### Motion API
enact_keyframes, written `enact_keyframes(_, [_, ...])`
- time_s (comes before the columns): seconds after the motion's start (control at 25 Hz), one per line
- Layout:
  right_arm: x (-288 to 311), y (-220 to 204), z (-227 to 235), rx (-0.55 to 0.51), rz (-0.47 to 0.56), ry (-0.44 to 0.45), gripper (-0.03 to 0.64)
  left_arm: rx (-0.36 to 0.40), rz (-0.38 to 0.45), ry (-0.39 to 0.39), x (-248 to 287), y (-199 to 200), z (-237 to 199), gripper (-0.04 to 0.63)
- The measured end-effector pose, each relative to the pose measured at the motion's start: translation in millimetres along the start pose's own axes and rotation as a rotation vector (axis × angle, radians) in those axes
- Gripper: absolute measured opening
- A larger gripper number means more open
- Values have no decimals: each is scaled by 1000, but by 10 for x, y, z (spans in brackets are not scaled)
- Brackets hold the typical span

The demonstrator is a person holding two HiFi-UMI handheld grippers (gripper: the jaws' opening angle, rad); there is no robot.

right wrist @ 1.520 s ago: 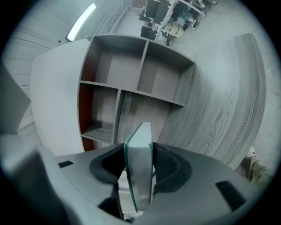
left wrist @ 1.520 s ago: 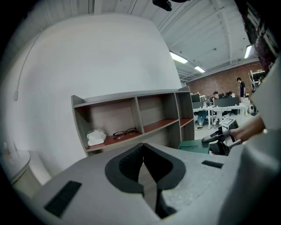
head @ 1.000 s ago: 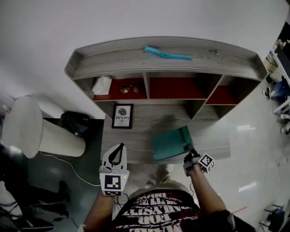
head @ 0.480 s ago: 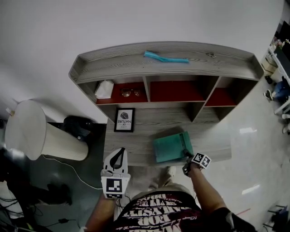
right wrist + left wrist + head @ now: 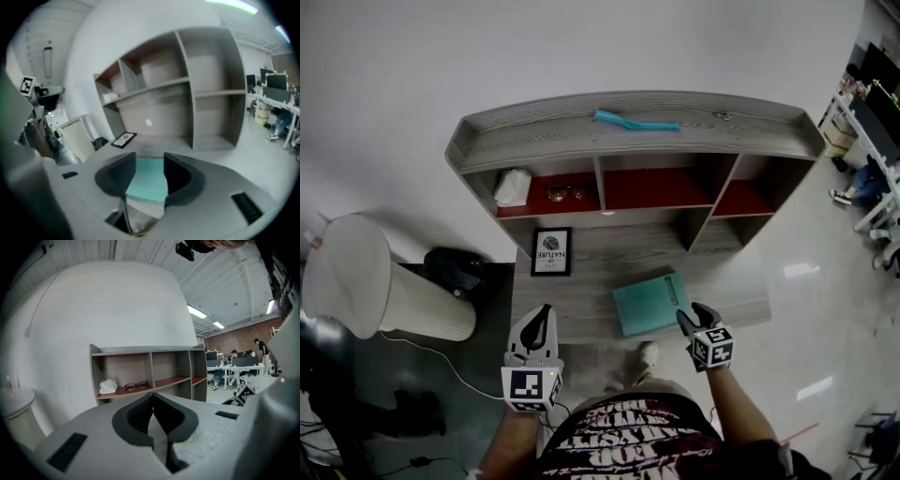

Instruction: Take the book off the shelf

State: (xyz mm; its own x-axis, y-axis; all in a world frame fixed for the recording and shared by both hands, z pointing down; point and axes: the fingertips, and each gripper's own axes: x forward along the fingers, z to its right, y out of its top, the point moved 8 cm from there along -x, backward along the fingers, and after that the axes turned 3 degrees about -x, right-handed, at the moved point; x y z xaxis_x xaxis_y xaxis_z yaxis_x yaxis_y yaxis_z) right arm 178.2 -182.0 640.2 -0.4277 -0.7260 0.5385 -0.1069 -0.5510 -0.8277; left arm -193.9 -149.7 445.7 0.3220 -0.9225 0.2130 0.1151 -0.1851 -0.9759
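The teal book [image 5: 649, 304] lies flat on the grey desk top [image 5: 581, 305] below the shelf unit [image 5: 637, 136], near the front edge. My right gripper [image 5: 686, 317] sits at the book's near right corner, just off it. In the right gripper view the book [image 5: 149, 180] shows in the gap of the right gripper [image 5: 149, 161]; its jaws are closing, and the pads stand apart from the book. My left gripper [image 5: 542, 317] hovers over the desk's front left, shut and empty, its tips meeting in the left gripper view [image 5: 152, 397].
The shelf's left red compartment holds a white cloth [image 5: 512, 187] and glasses [image 5: 567, 193]. A framed picture [image 5: 550, 250] lies at the desk's back left. A teal strip [image 5: 636, 120] rests on the shelf top. A white round bin [image 5: 366, 281] stands left of the desk.
The right gripper has drawn back toward me from the book's right edge. The book has settled flat nearer the desk's front edge. The left gripper has barely moved.
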Motion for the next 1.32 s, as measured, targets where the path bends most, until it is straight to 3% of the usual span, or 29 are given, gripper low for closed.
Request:
enact_keyframes(0.16, [-485, 631, -411, -132, 253, 74, 5, -28, 65, -16, -109, 114, 4, 6])
enact_keyframes(0.32, [-822, 1024, -694, -204, 323, 94, 3, -78, 87, -28, -215, 119, -30, 6])
enact_keyframes(0.52, [-1153, 1254, -906, -195, 378, 98, 3, -89, 77, -53, -338, 54, -28, 6])
enact_keyframes(0.96, [-1398, 1101, -1073, -183, 344, 73, 3, -96, 79, -105, -548, -40, 62, 6])
enact_keyframes(1.32, [-1278, 1032, -1277, -181, 326, 102, 3, -102, 77, -94, -729, -100, -31, 6])
